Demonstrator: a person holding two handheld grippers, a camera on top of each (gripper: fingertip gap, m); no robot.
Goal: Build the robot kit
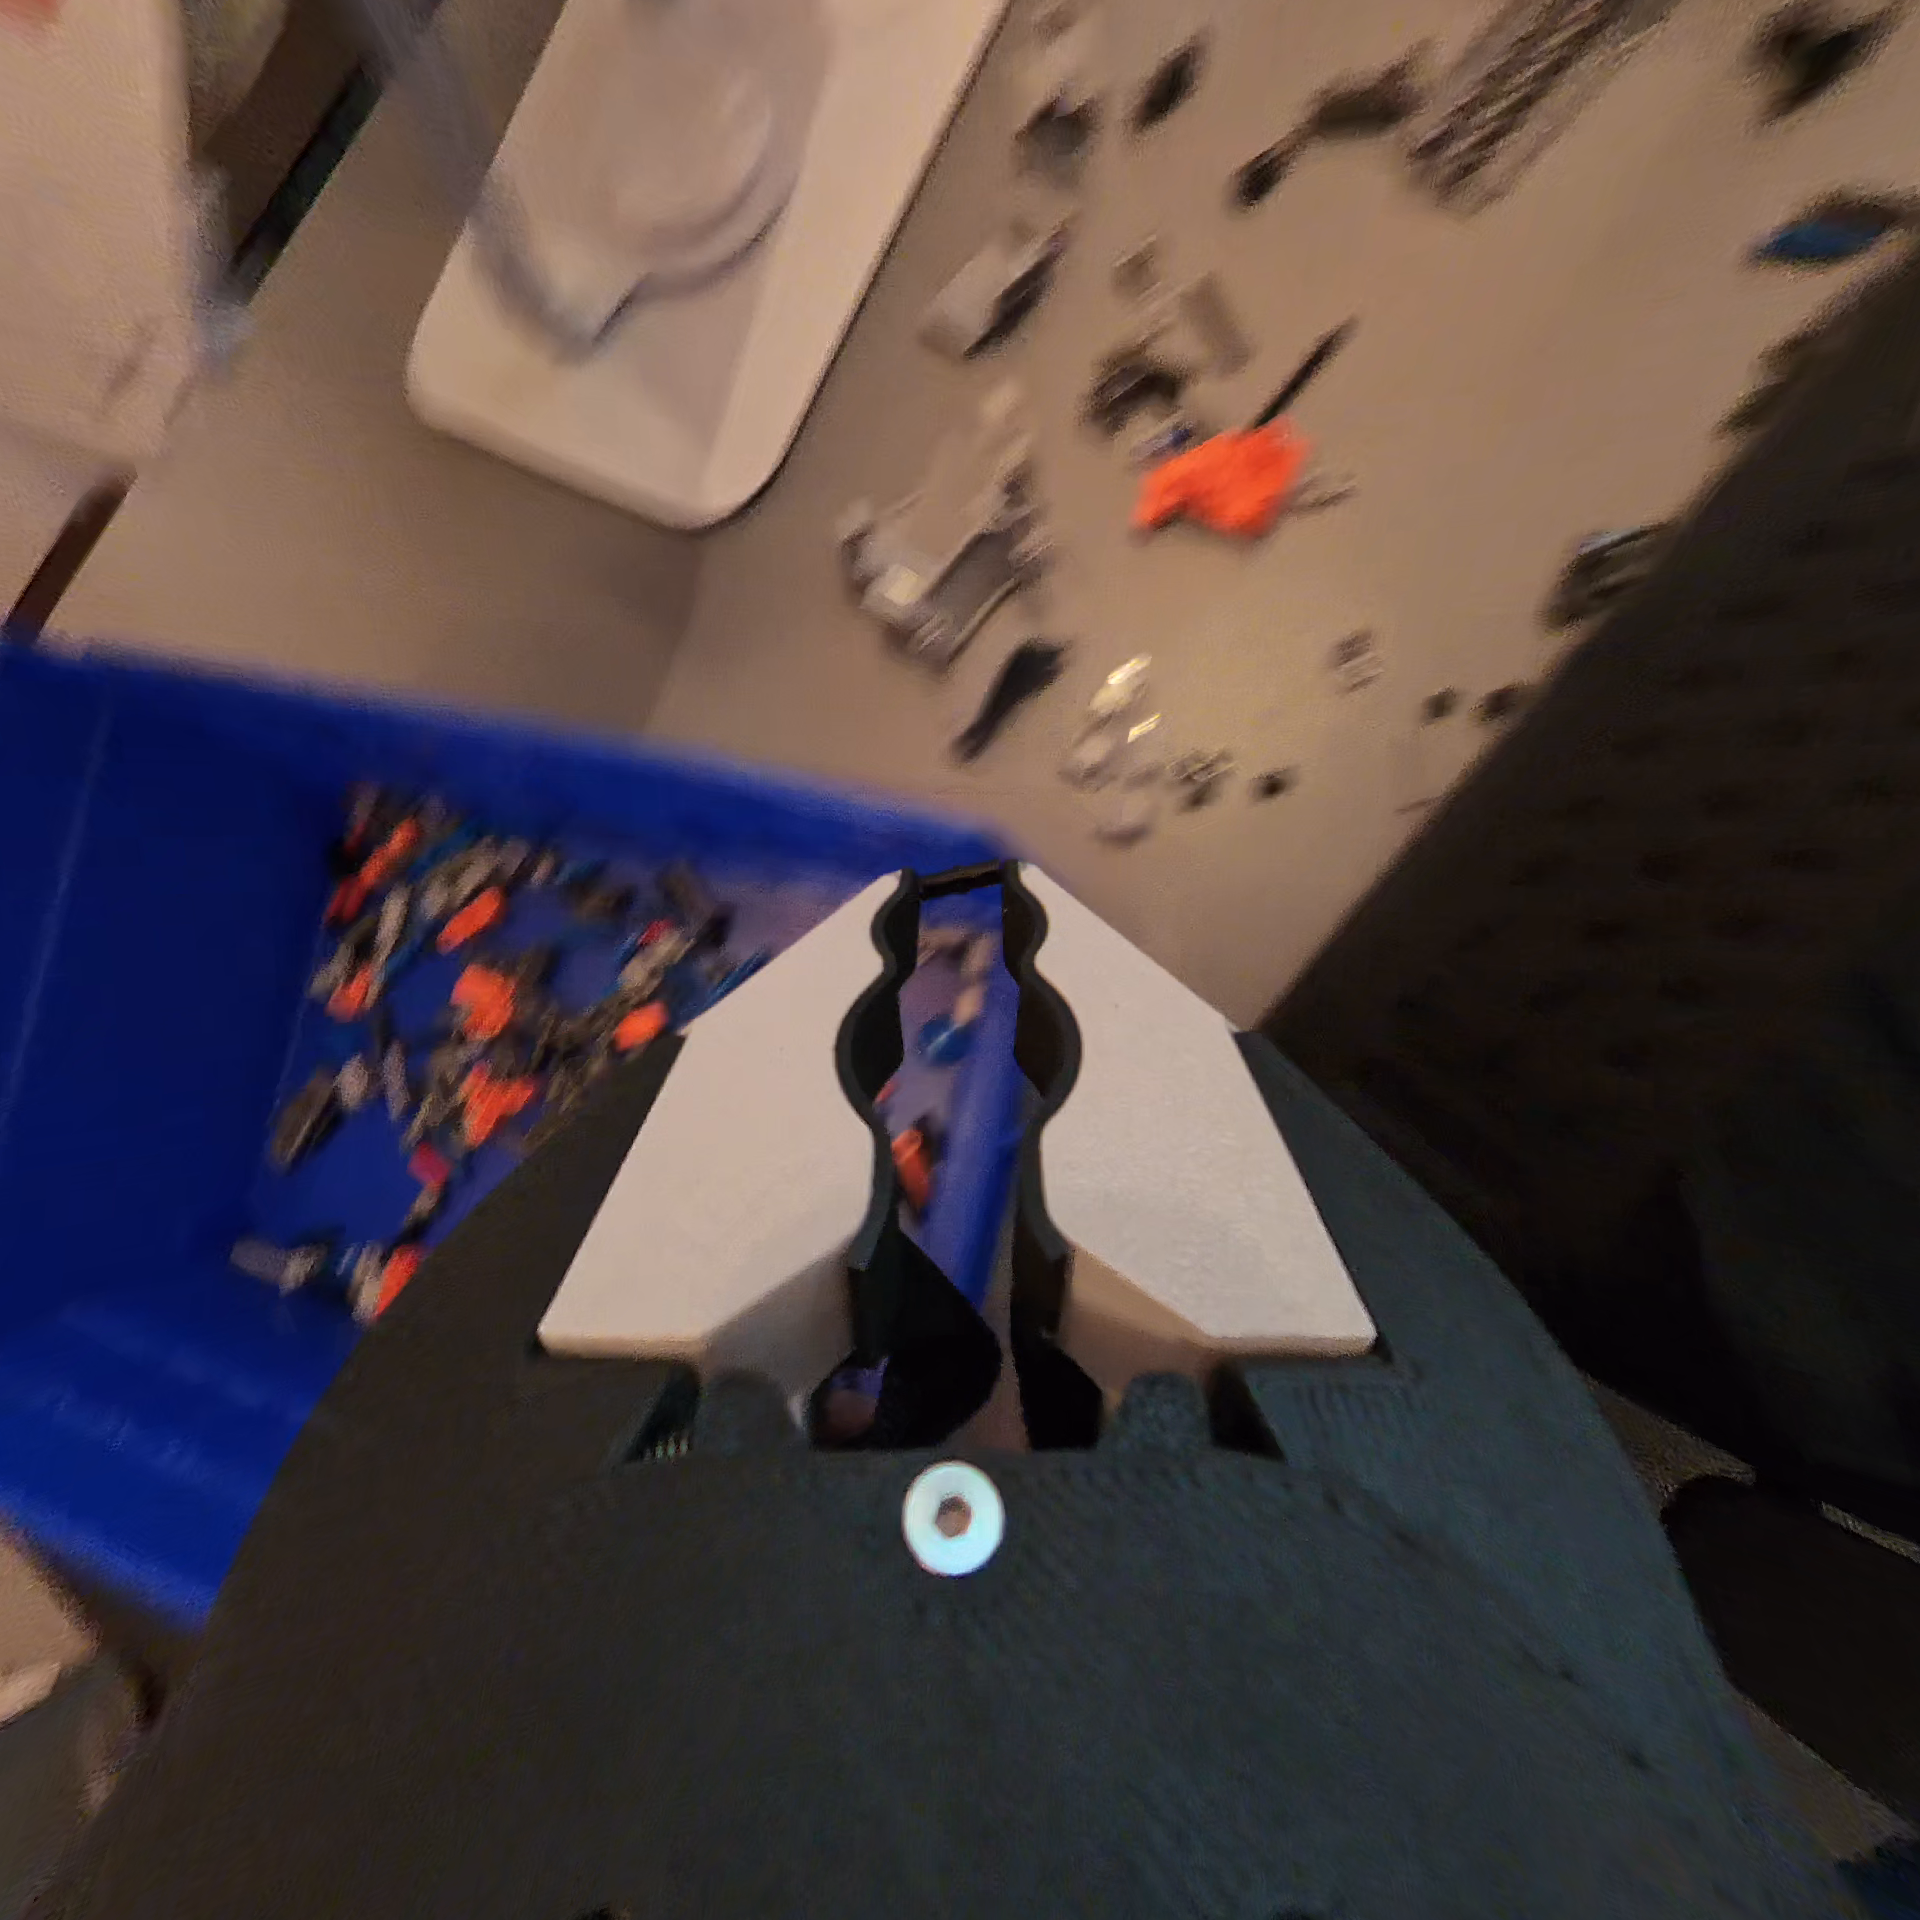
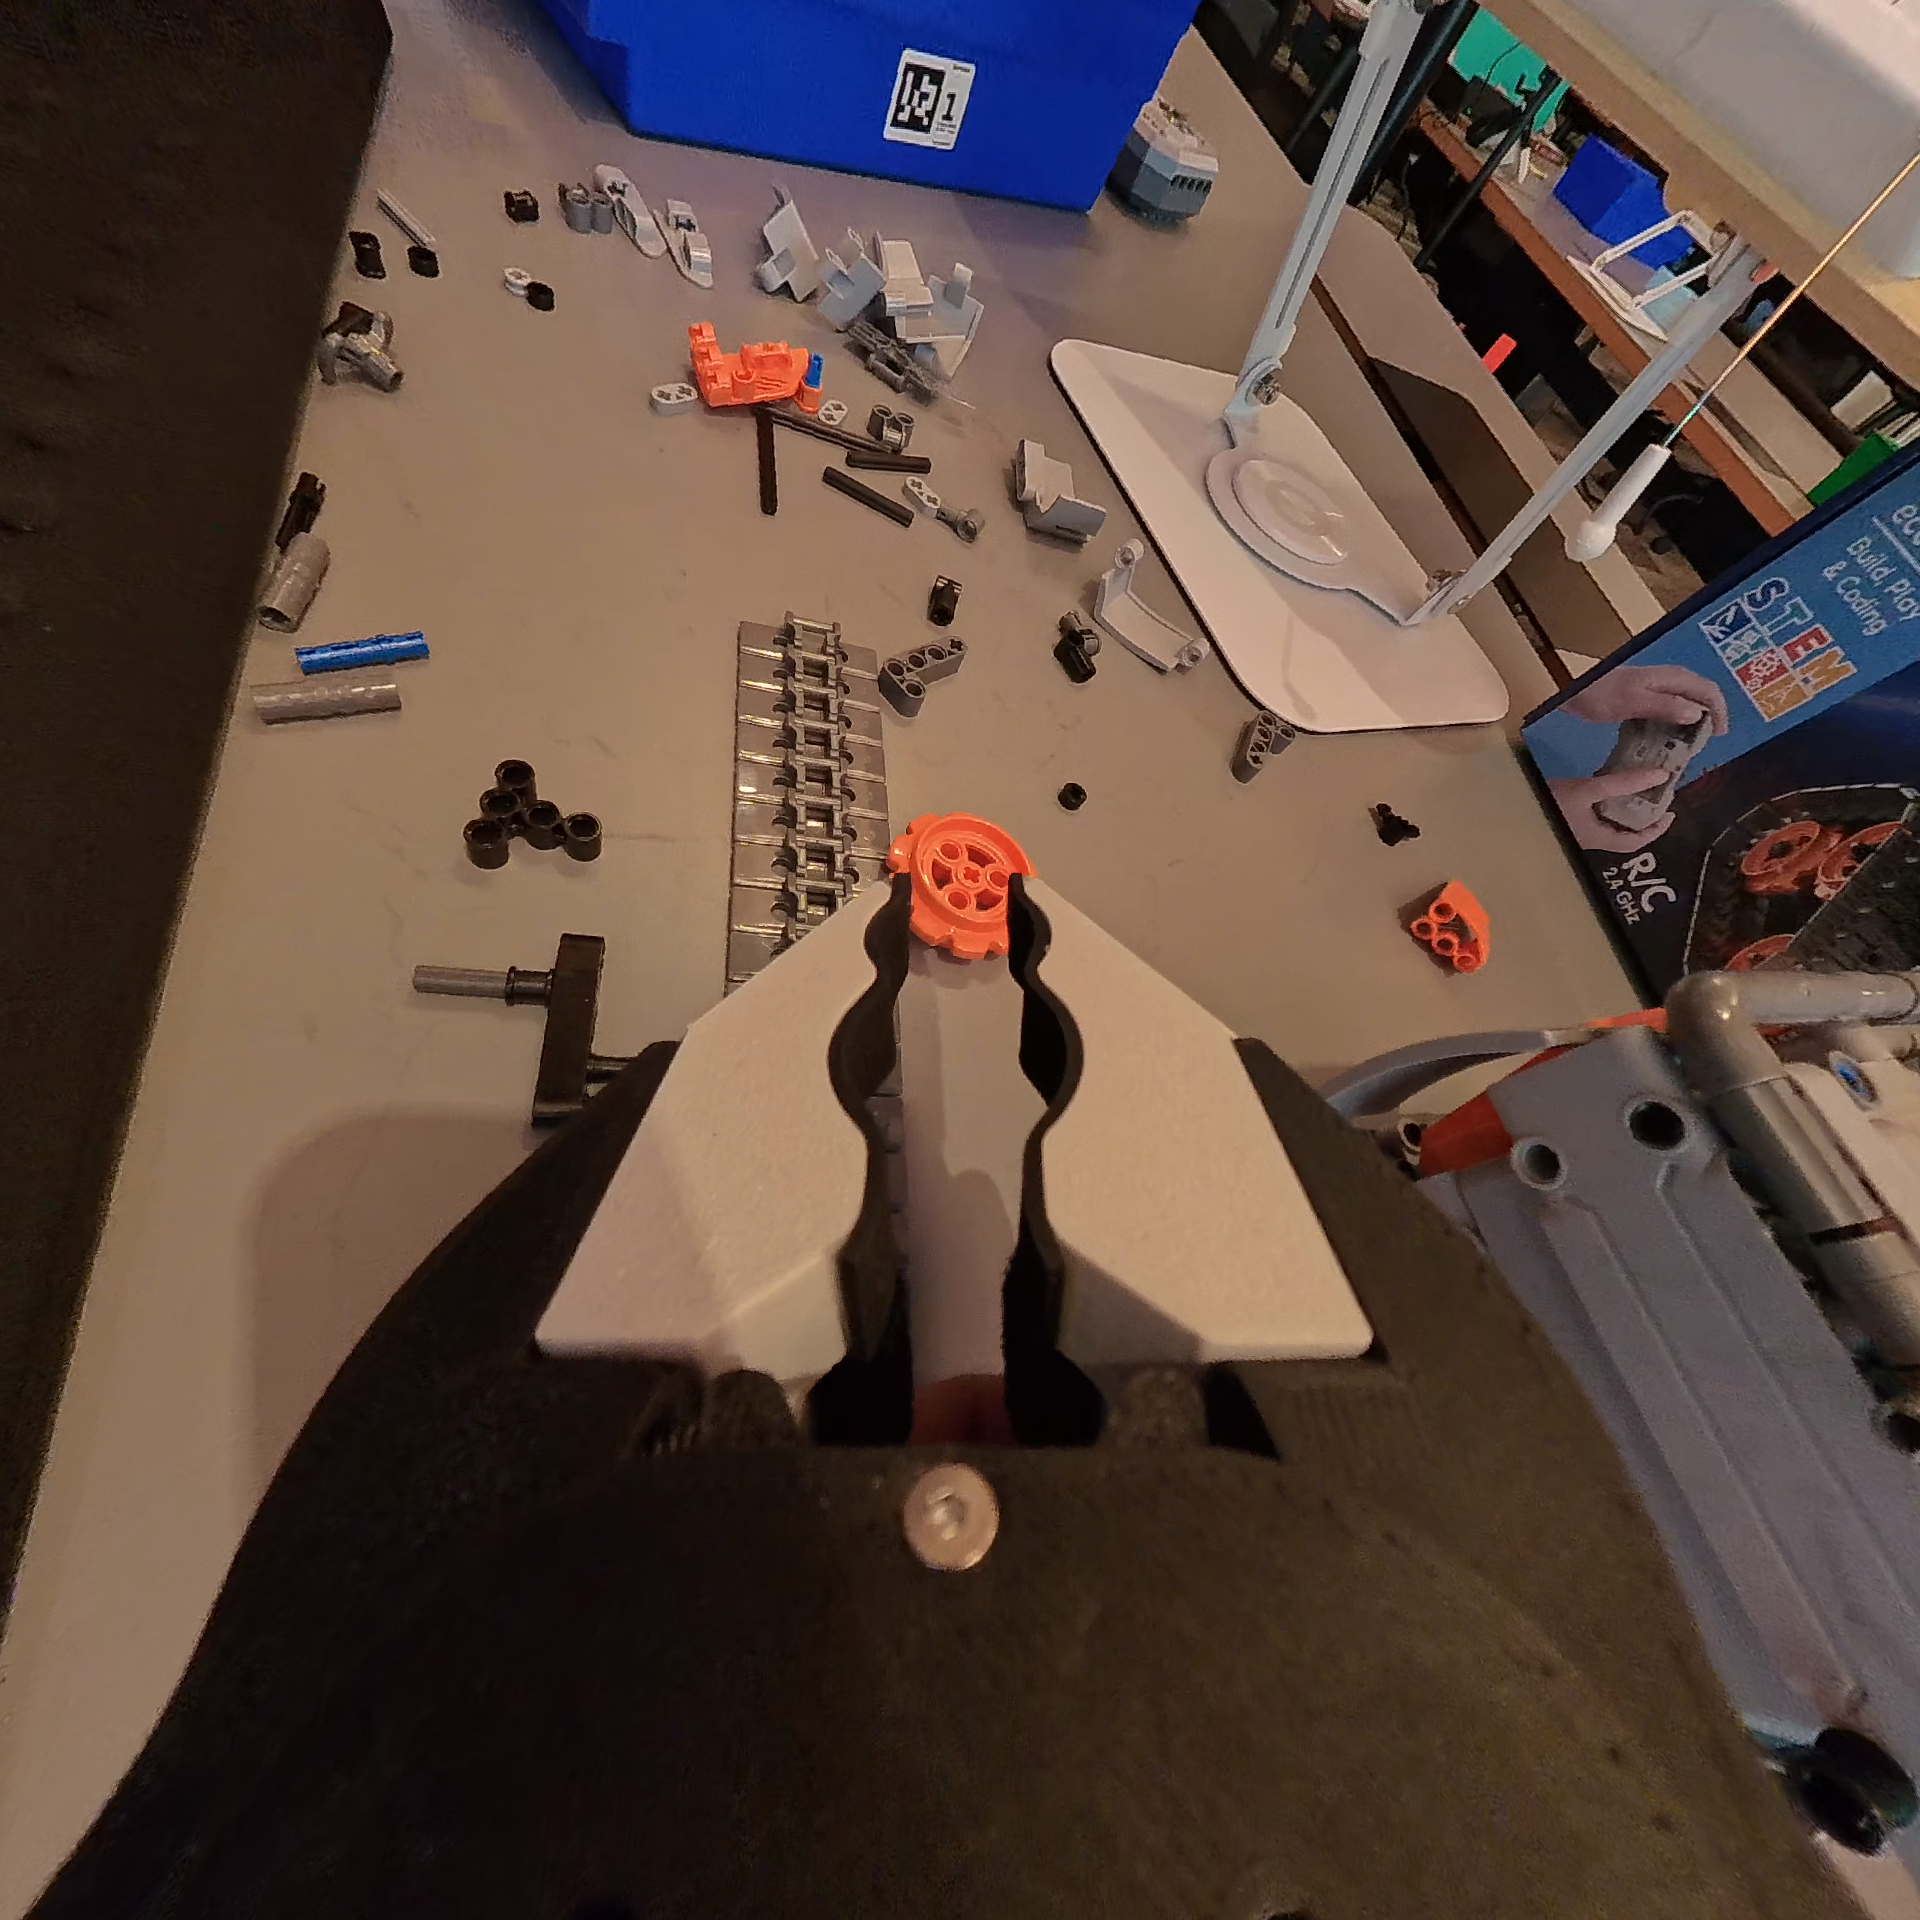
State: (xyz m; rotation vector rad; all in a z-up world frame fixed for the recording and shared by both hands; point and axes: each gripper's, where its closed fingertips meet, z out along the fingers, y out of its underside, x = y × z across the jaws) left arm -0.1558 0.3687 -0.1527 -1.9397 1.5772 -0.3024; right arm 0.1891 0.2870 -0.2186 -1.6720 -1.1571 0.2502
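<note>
In the left wrist view my left gripper (image 1: 961, 881) hovers over the corner of a blue bin (image 1: 156, 1039) that holds several small orange, grey and black building pieces (image 1: 478, 997). Its tips are shut on a thin black rod (image 1: 961, 879) that spans the narrow gap between them. The rest of that view is motion-blurred. In the right wrist view my right gripper (image 2: 961, 899) is shut on an orange toothed wheel (image 2: 958, 881) and holds it just above the grey table, beside a flat strip of grey track links (image 2: 810, 769).
Loose grey, black and orange pieces (image 2: 748, 374) are scattered on the table. A white lamp base (image 2: 1278, 540) stands at the right, a blue bin (image 2: 862, 83) at the back, a blue printed box (image 2: 1766, 748) and a partly built grey model (image 2: 1662, 1195) at the right. Dark cloth (image 2: 135, 416) lies along the left. The tips of one gripper are about 35 cm away from the tips of the other.
</note>
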